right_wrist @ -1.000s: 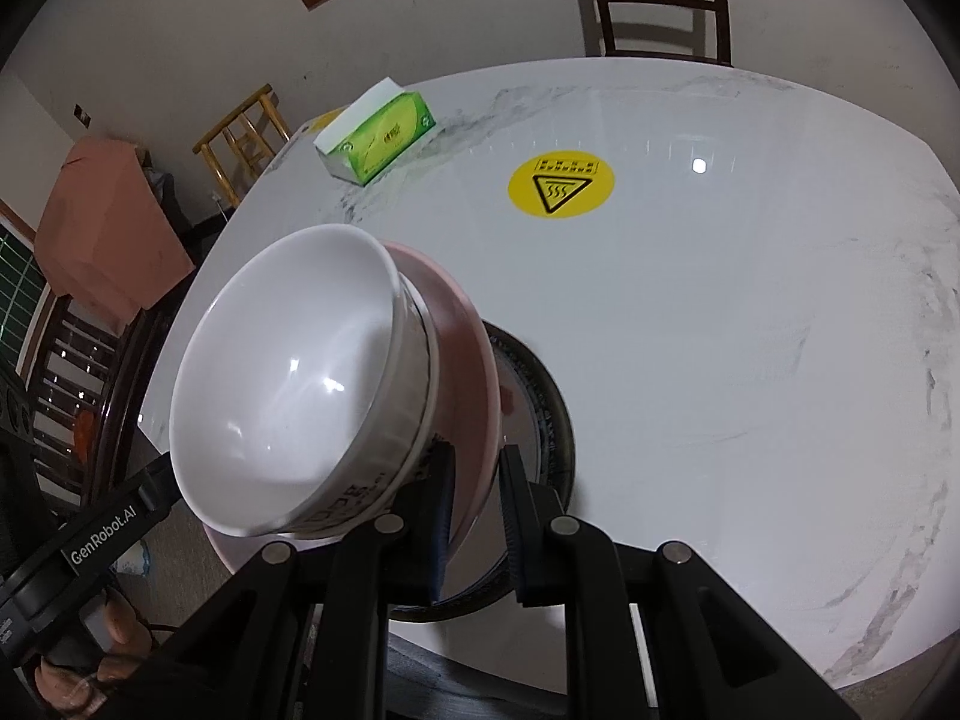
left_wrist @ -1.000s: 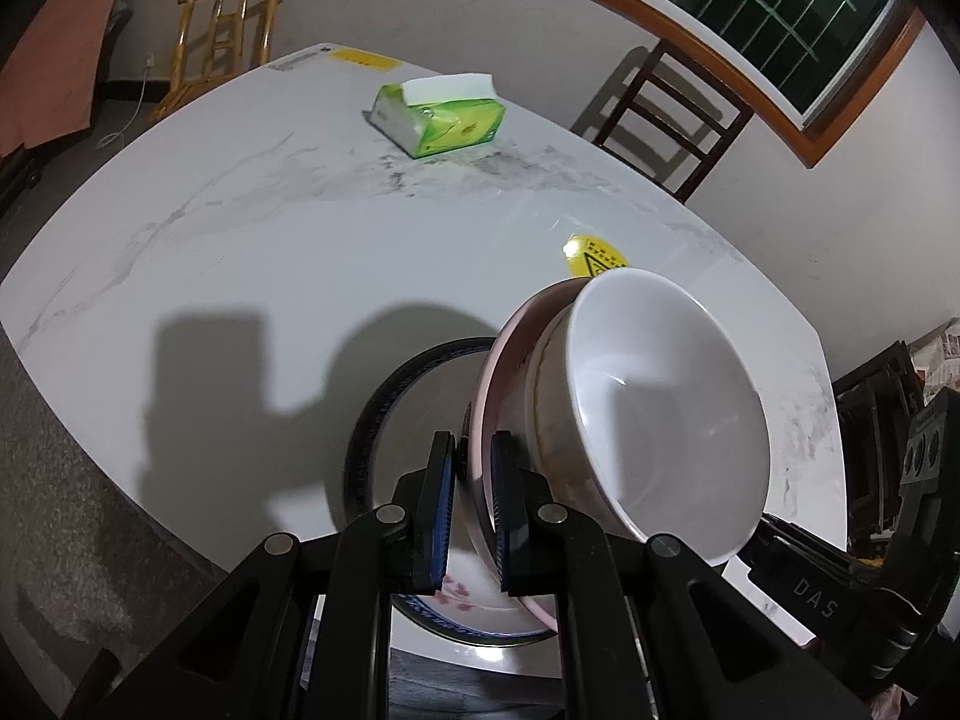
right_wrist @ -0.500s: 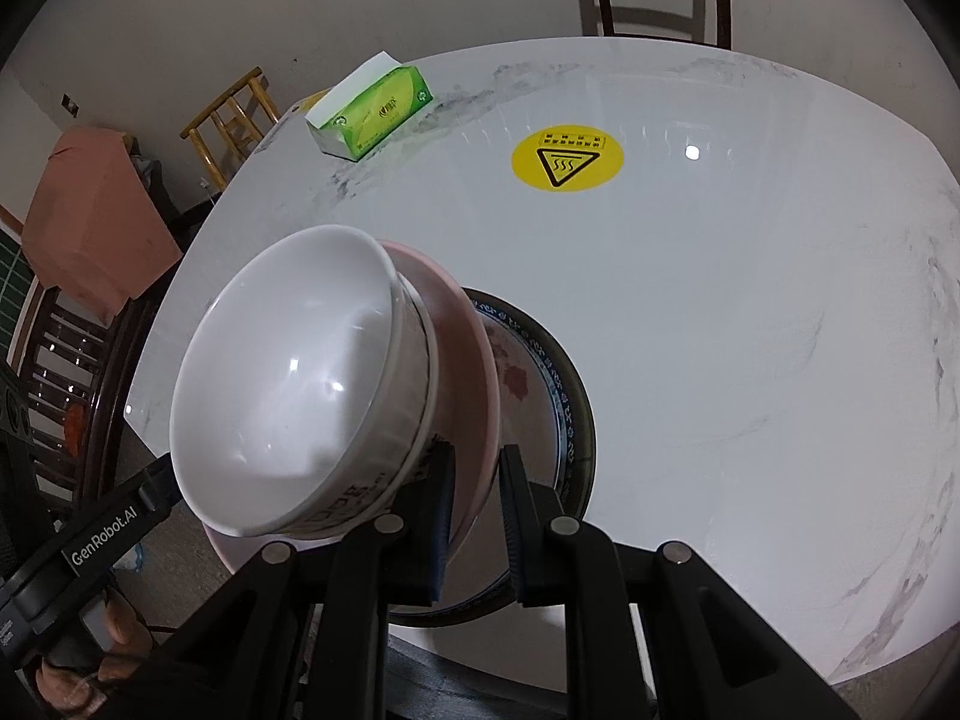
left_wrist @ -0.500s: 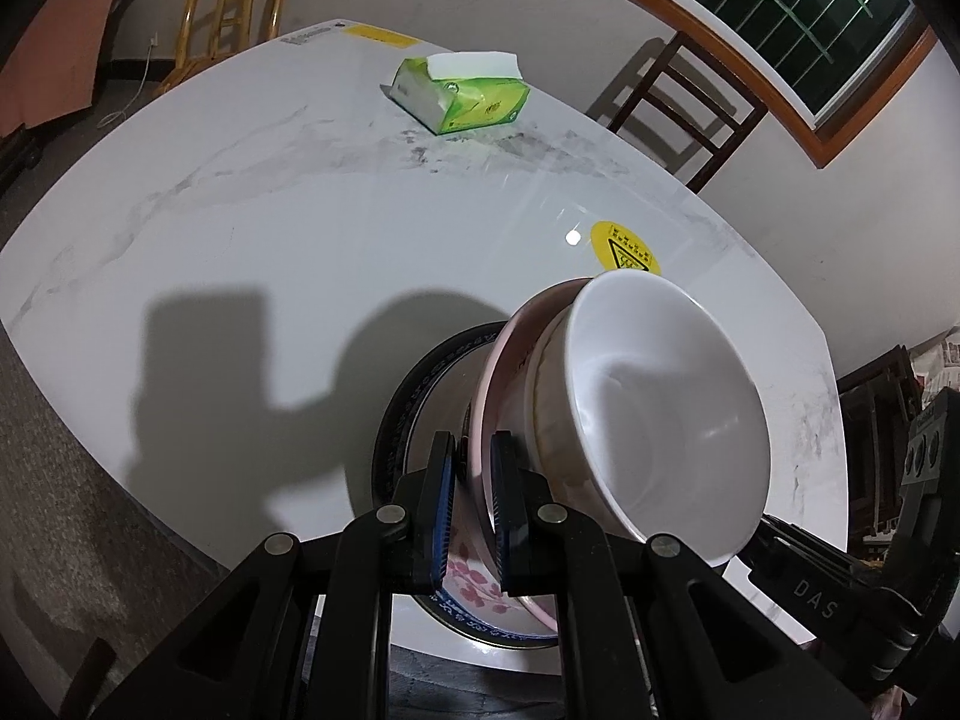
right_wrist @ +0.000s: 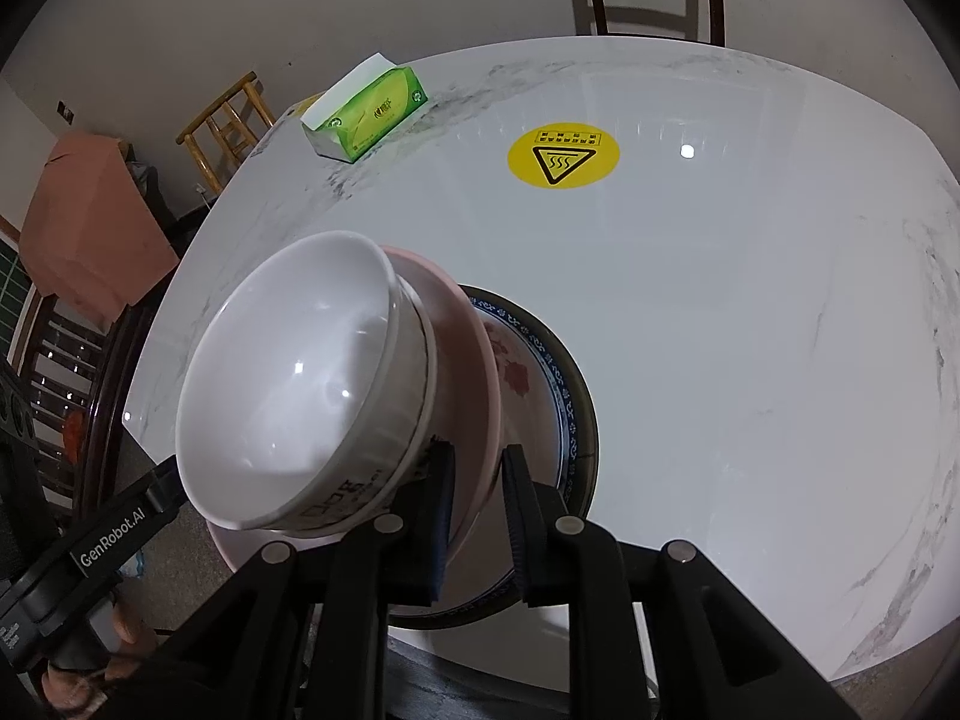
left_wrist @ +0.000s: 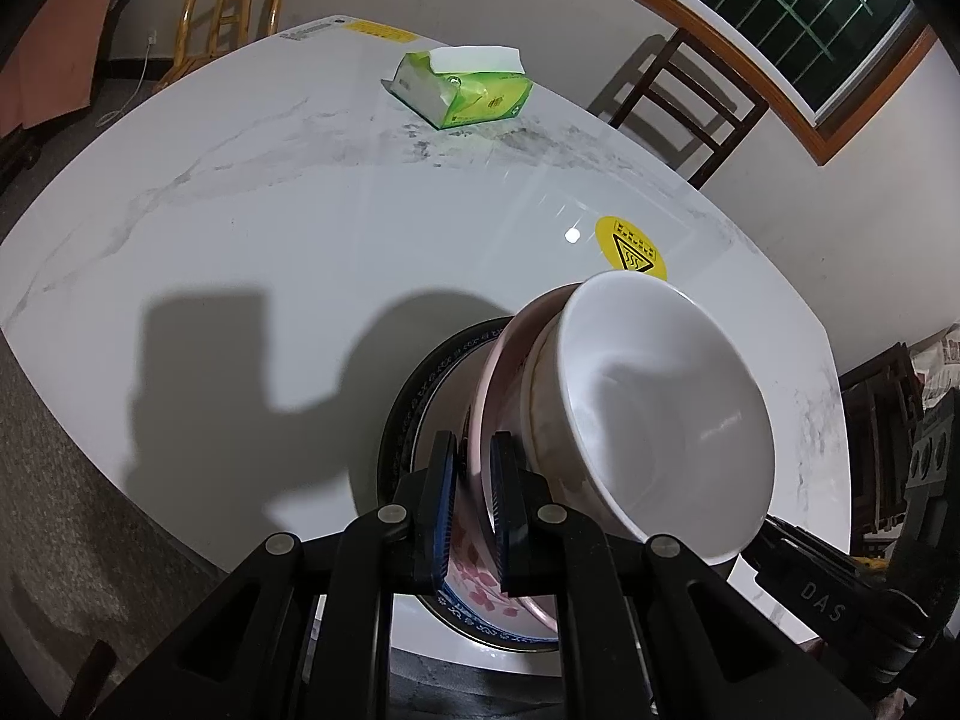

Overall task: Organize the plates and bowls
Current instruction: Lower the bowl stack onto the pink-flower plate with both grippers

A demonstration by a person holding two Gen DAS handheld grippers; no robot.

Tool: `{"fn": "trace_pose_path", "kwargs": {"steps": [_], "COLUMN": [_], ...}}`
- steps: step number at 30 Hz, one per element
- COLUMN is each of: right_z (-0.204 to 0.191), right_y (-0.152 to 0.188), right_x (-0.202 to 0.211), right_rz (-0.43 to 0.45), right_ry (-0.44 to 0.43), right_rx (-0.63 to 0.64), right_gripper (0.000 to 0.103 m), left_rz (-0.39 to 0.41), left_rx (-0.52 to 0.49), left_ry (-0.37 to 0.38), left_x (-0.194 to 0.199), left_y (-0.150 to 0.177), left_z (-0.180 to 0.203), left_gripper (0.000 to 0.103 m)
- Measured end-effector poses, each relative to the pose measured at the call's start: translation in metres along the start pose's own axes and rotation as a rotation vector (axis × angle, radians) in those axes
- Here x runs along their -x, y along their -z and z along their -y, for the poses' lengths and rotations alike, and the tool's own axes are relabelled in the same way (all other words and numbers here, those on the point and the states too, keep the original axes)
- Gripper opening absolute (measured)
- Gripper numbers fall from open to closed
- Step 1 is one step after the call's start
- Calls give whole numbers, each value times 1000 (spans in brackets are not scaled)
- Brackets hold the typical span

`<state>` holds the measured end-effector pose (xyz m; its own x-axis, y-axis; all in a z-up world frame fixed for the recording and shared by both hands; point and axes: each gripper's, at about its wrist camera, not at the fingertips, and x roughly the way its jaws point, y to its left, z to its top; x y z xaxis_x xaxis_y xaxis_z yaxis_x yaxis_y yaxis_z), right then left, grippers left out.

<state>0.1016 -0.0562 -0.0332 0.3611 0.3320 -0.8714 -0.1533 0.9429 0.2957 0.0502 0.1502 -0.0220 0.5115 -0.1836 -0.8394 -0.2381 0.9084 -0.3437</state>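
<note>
Two grippers hold our pink plate [left_wrist: 501,372] over a flowered plate [right_wrist: 540,372] on the tabletop [left_wrist: 270,228]: left gripper [left_wrist: 474,498] pinching its rim, right gripper [right_wrist: 477,516] easing open around it; a white bowl [right_wrist: 300,384] rides on it.

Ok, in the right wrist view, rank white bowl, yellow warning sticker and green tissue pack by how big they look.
1. white bowl, by far, though it is nearest the camera.
2. and 3. yellow warning sticker and green tissue pack look alike; not ranked.

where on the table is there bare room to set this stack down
Bare marble lies between the tissue box, the yellow sticker and the patterned plate, and all along the right of the table. Crowded only at the near edge, around that plate.
</note>
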Motion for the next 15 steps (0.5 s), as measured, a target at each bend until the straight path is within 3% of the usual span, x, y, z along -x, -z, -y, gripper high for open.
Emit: {"fn": "trace_pose_path", "kwargs": {"steps": [10,15], "right_z": [-1,5], "right_y": [1,2], "right_x": [2,3], "right_rz": [10,18], "right_ry": [16,37], "right_rx": [10,1], "right_gripper": [19,29], "left_rz": [14,20], "left_rx": [-3,-14], "left_ry": [-32,-46], "left_x": [1,2], "left_y": [1,3], "left_z": [-3,-3], "left_gripper": [21,26]}}
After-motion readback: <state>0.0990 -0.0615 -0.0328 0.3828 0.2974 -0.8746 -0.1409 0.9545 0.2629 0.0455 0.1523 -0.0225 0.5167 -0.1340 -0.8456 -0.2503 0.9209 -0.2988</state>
